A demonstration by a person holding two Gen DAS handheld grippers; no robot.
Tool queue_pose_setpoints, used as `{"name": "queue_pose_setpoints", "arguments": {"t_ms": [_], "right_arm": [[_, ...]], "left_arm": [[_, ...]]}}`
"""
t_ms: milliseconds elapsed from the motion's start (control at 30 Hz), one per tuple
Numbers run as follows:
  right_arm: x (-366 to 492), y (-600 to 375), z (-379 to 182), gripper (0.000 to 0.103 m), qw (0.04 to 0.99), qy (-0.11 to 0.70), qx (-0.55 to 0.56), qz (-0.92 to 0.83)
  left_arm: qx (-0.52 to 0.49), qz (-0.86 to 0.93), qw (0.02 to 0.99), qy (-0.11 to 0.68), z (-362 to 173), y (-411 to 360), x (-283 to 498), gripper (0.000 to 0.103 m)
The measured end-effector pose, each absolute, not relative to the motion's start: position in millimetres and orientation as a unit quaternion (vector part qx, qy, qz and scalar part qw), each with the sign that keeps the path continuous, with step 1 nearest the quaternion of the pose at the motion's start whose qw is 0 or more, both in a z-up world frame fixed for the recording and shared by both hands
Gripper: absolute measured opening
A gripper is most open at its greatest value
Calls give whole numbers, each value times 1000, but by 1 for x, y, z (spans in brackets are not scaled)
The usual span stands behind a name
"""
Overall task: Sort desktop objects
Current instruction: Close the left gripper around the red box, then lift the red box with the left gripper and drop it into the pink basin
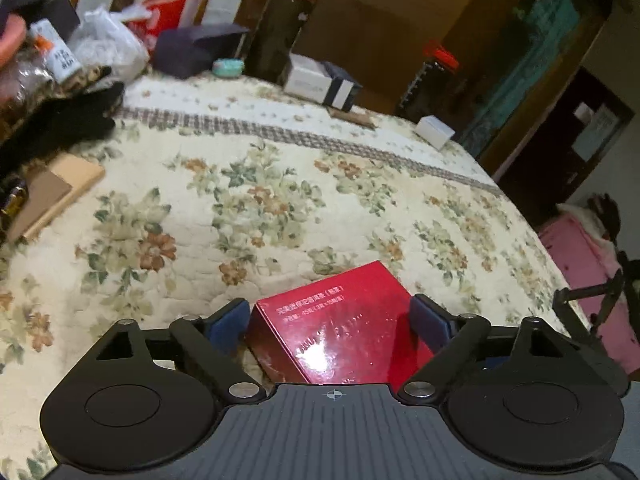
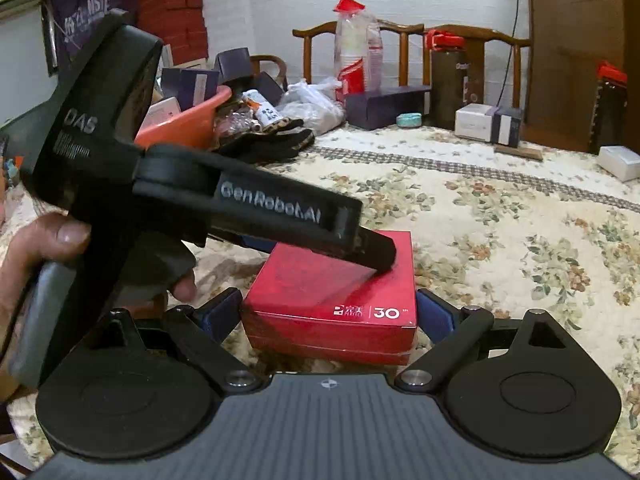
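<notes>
A flat red box (image 1: 340, 332) lies on the floral tablecloth (image 1: 248, 184), between the blue pads of my left gripper (image 1: 330, 316). The jaws stand wide on both sides of the box, and contact is hard to tell. In the right wrist view the same red box (image 2: 320, 292) sits between the wide blue pads of my right gripper (image 2: 330, 314), with small gaps on both sides. The left gripper's body (image 2: 248, 204), held by a hand, reaches across over the box's top from the left.
An orange basin (image 2: 188, 120) of clutter, black gloves (image 2: 272, 144) and plastic bags stand at the back left. Dark boxes (image 2: 384, 108), a teal tin (image 2: 409, 120), a white-and-navy box (image 2: 488, 124), a small white box (image 2: 620, 162) and tall jars line the far edge. Wooden chairs stand behind.
</notes>
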State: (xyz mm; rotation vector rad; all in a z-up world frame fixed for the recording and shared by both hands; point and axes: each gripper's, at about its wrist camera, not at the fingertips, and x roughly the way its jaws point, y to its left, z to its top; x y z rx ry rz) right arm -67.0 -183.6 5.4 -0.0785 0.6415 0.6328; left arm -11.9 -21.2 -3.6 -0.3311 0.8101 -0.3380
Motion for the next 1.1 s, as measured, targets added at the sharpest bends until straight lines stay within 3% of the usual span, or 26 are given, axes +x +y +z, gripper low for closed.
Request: {"name": "queue_pose_setpoints", "arguments": {"t_ms": [667, 1100], "right_arm": [[-78, -153, 59, 92, 913, 260, -64, 307], [-100, -59, 153, 92, 906, 168, -89, 378]], "left_arm": [[-190, -153, 913, 328, 59, 20, -42, 92], [-181, -71, 954, 229, 175, 120, -97, 93]]}}
